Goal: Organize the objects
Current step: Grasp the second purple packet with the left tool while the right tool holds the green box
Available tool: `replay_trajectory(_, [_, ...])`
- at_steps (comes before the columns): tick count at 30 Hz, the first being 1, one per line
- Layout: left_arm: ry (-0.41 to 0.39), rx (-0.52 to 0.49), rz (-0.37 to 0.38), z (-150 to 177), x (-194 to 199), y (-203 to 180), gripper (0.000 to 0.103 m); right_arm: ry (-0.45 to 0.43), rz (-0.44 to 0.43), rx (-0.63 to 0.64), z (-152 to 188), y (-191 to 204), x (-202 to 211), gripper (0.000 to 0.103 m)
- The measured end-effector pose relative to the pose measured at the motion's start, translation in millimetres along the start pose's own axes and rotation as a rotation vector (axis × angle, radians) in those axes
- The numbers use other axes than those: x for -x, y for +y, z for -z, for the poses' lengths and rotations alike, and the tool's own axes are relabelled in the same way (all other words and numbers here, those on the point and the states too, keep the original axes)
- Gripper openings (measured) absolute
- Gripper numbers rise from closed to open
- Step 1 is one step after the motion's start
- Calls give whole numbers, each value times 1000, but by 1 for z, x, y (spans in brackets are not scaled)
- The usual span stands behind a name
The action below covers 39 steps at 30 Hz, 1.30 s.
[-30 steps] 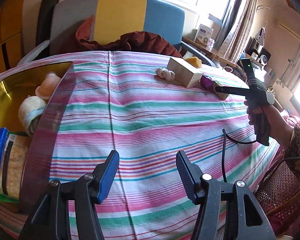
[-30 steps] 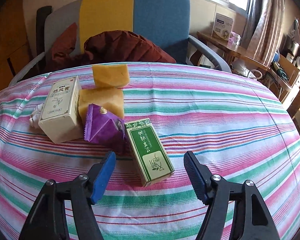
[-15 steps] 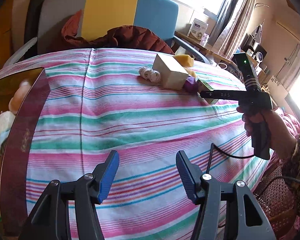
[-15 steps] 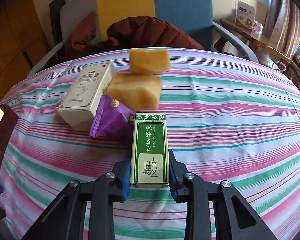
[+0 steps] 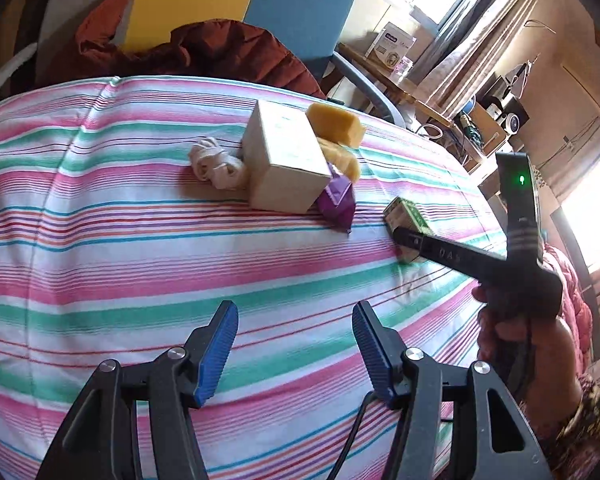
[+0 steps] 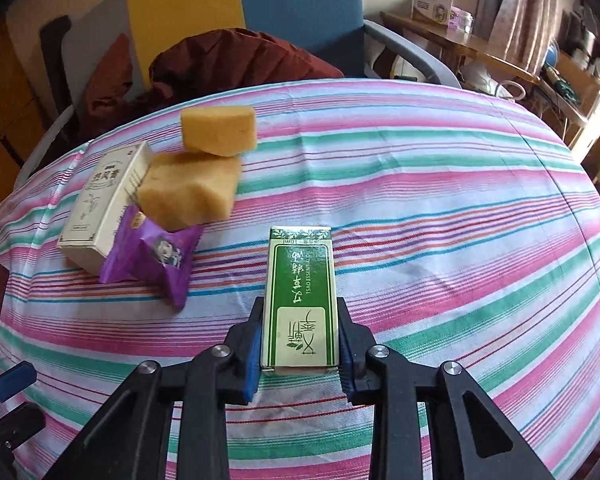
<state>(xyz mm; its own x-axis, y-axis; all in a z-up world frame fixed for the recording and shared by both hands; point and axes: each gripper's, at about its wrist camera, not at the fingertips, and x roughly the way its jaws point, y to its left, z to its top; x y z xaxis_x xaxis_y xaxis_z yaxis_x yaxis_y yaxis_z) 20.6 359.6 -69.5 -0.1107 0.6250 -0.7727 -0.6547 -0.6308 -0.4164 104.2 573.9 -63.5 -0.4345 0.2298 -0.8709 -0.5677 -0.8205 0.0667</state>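
Gripping: right gripper (image 6: 300, 344) pinches the near end of the green carton (image 6: 299, 298) between its blue pads, one pad pressed on each long side.
Green carton, place: lies lengthwise away from the camera on the striped tablecloth (image 6: 440, 208), near the middle of the table, white-and-green label up; whether its far end touches the cloth cannot be told.
Left gripper (image 5: 295, 344): jaws spread, nothing between the blue pads (image 5: 220, 350); it hangs over bare striped cloth at the near edge.
Right hand (image 5: 512, 344): seen in the left wrist view at far right, wrapped round the black handle; its gripper reaches to the green carton (image 5: 406, 220).
Cluster, far left of carton: cream box (image 6: 104, 204) lying flat, purple packet (image 6: 152, 254) leaning against its near corner, well apart from the carton.
Sponges: lower yellow sponge (image 6: 190, 194) rests against the cream box and over the packet's far edge; upper yellow sponge (image 6: 219, 130) sits just behind it, touching.
White cloth bundle (image 5: 216, 162): just left of the cream box in the left wrist view, touching it.
Background: armchair (image 6: 296, 12) with yellow and blue back panels beyond the table, a dark red garment (image 6: 236, 60) heaped on it.
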Motion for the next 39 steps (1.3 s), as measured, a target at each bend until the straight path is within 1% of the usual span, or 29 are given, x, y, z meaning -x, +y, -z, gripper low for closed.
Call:
replay_trajectory(2, [20, 31, 23, -11, -15, -8, 60, 21, -7, -22, 1, -6, -3, 31])
replay_trajectory(4, [32, 54, 50, -22, -30, -15, 60, 22, -10, -33, 0, -9, -5, 31])
replay_trajectory(6, [49, 85, 58, -31, -43, -19, 60, 26, 8, -29, -2, -10, -5, 31])
replay_trajectory(7, [56, 104, 74, -36, -49, -20, 60, 30, 15, -29, -2, -11, -5, 31])
replay_trajectory(10, [43, 152, 69, -50, -64, -22, 60, 42, 18, -42, -4, -16, -5, 31])
replay_trajectory(14, [44, 230, 69, -63, -80, -16, 60, 53, -3, -66, -5, -21, -5, 31])
replay_trajectory(16, [25, 275, 63, -66, -85, -13, 60, 57, -7, -69, -6, -21, -5, 31])
replay_trajectory(17, [12, 291, 72, -68, -86, -12, 60, 59, -9, -73, -7, -22, -5, 31])
replay_trajectory(19, [-3, 306, 73, -69, -90, -12, 60, 62, -17, -83, -8, -22, -5, 31])
replay_trajectory(21, [-22, 290, 72, -71, -92, -15, 60, 65, -26, -92, -9, -25, -5, 31])
replay_trajectory(24, [-57, 262, 52, -69, -94, -17, 54, 67, -34, -104, -9, -27, -5, 31])
replay_trajectory(25, [-66, 255, 46, -68, -94, -17, 50, 67, -34, -103, -9, -25, -5, 31])
replay_trajectory(26, [-74, 244, 36, -67, -95, -16, 41, 67, -34, -102, -9, -25, -5, 31])
replay_trajectory(27, [-78, 227, 26, -65, -95, -15, 38, 67, -34, -102, -10, -25, -5, 31])
replay_trajectory(28, [-84, 217, 33, -65, -96, -14, 36, 66, -33, -100, -9, -26, -5, 31])
replay_trajectory(31, [-85, 178, 54, -61, -92, -14, 36, 63, -28, -92, -7, -22, -4, 31])
replay_trajectory(35, [-87, 159, 83, -46, -81, -9, 36, 55, -27, -87, -6, -20, -3, 31])
replay_trajectory(37, [-97, 123, 81, -37, -73, -10, 36, 51, -26, -82, -6, -18, -2, 31])
replay_trajectory(39, [-112, 65, 65, -24, -64, -12, 35, 46, -26, -80, -6, -16, -2, 31])
